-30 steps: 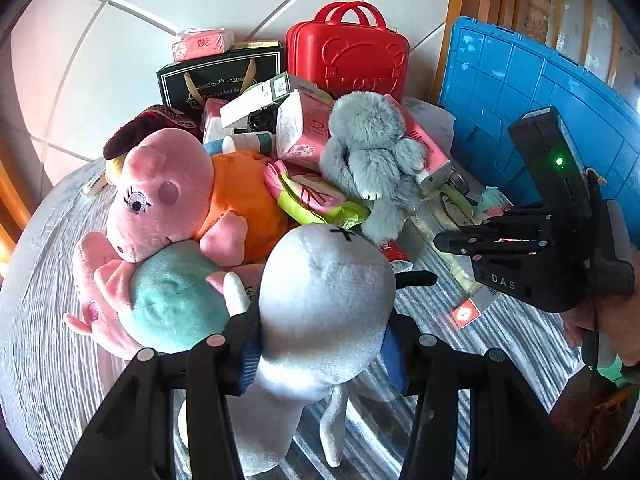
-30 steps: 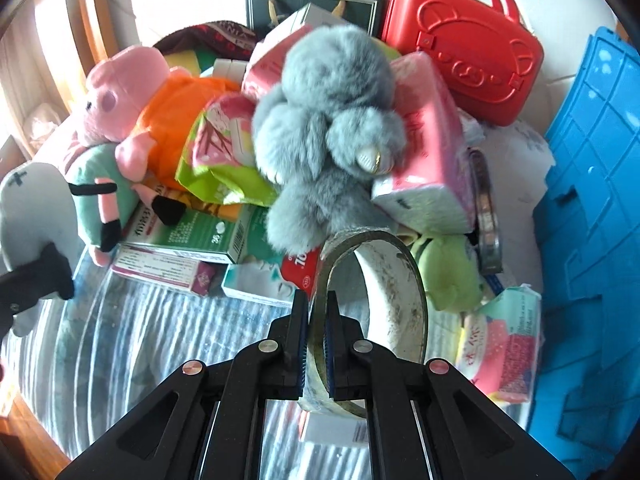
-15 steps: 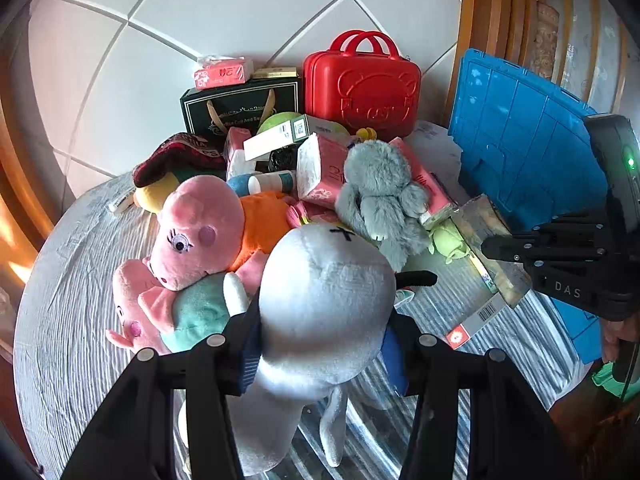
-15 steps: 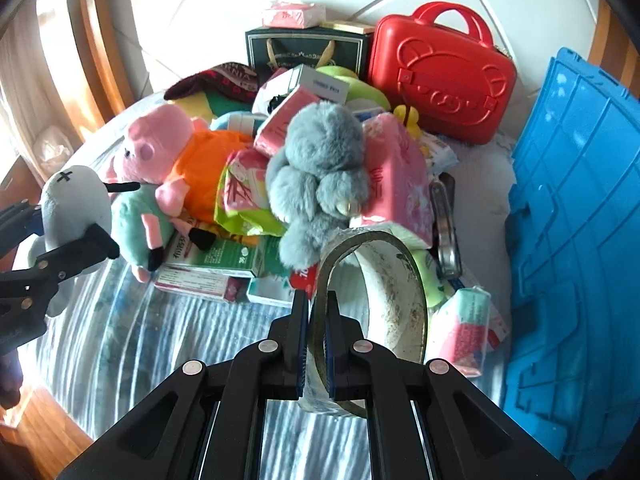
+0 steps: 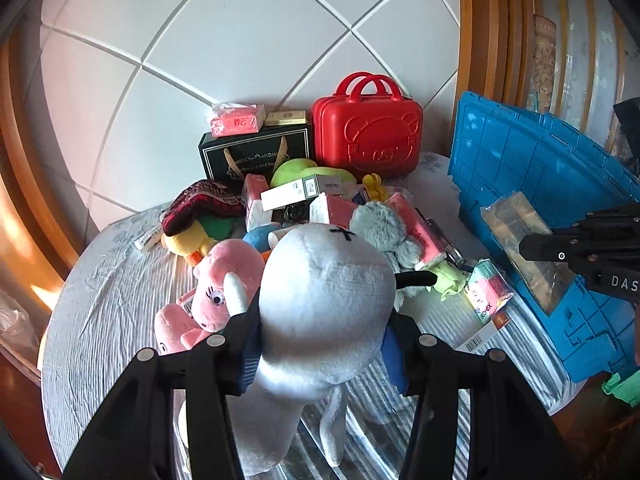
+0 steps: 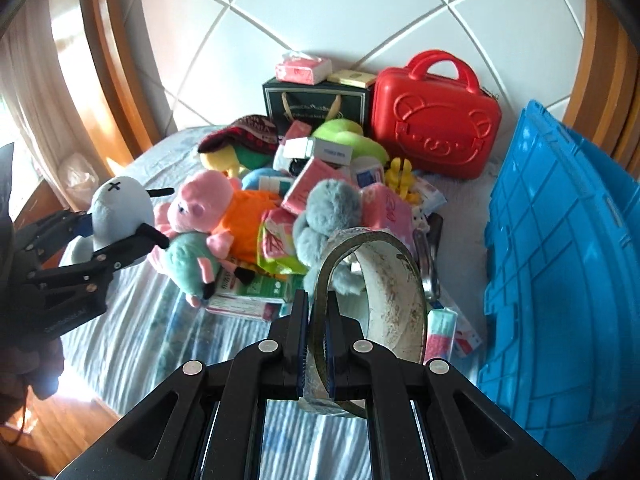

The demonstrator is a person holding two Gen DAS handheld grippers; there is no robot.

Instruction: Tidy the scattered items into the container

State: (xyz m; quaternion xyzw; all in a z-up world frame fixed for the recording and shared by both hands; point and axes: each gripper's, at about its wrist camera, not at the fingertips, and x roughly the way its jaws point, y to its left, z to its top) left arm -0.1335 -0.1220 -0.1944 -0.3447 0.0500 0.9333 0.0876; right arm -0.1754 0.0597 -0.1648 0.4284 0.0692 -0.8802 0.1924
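My left gripper is shut on a pale grey plush toy with a black cross on its head, and the toy hangs above the table. From the right wrist view this toy and the left gripper hover at the left. My right gripper is shut on the wall of a wide roll of tape, also lifted. The blue plastic crate stands tilted at the right. The scattered pile lies in the middle of the table.
The pile holds a pink pig plush in orange, a furry grey bunny, tissue packs and boxes. A red case and a black gift bag stand at the back by the tiled wall. The cloth-covered table ends near me.
Both grippers have risen with their loads, the plush toy and the tape roll, so the pile now looks smaller and lower. Neither grip has changed.
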